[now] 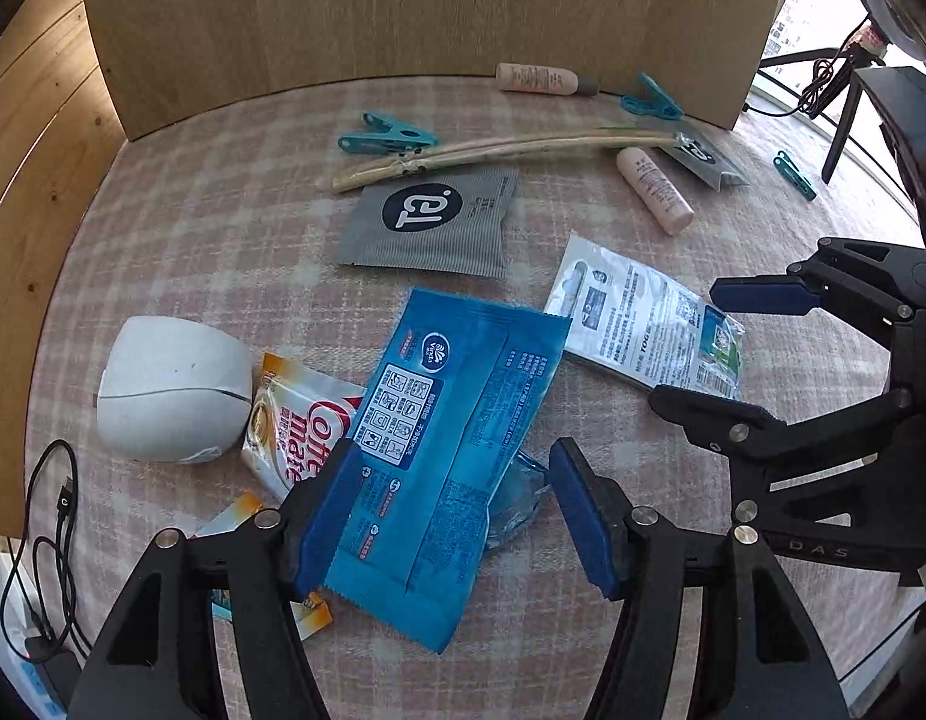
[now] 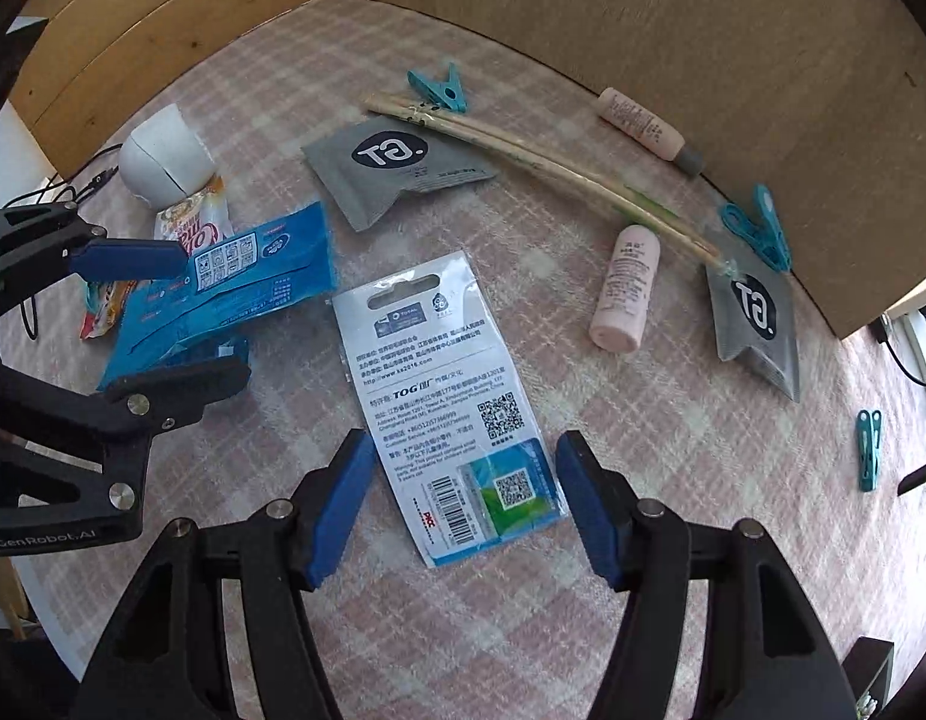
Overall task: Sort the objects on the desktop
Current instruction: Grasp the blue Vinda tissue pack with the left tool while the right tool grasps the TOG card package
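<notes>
At the bottom of the left wrist view, our left claw (image 1: 456, 516) is spread, with the blue pack (image 1: 438, 438) lying between its pads; the left pad overlaps the pack's edge, the right pad stands apart from it. At the bottom of the right wrist view, our right claw (image 2: 459, 501) is spread around the lower end of the white card pack (image 2: 447, 402), not touching it. Both packs lie flat on the checked tabletop (image 2: 673, 480). Left of the blue pack sit a coffee sachet (image 1: 294, 426) and a white dome (image 1: 168, 390). Farther up, we see a grey pouch (image 1: 426, 222), two pink tubes (image 2: 625, 288), chopsticks (image 1: 499, 150) and teal clips (image 1: 384, 135) before the wooden board (image 1: 432, 6).
</notes>
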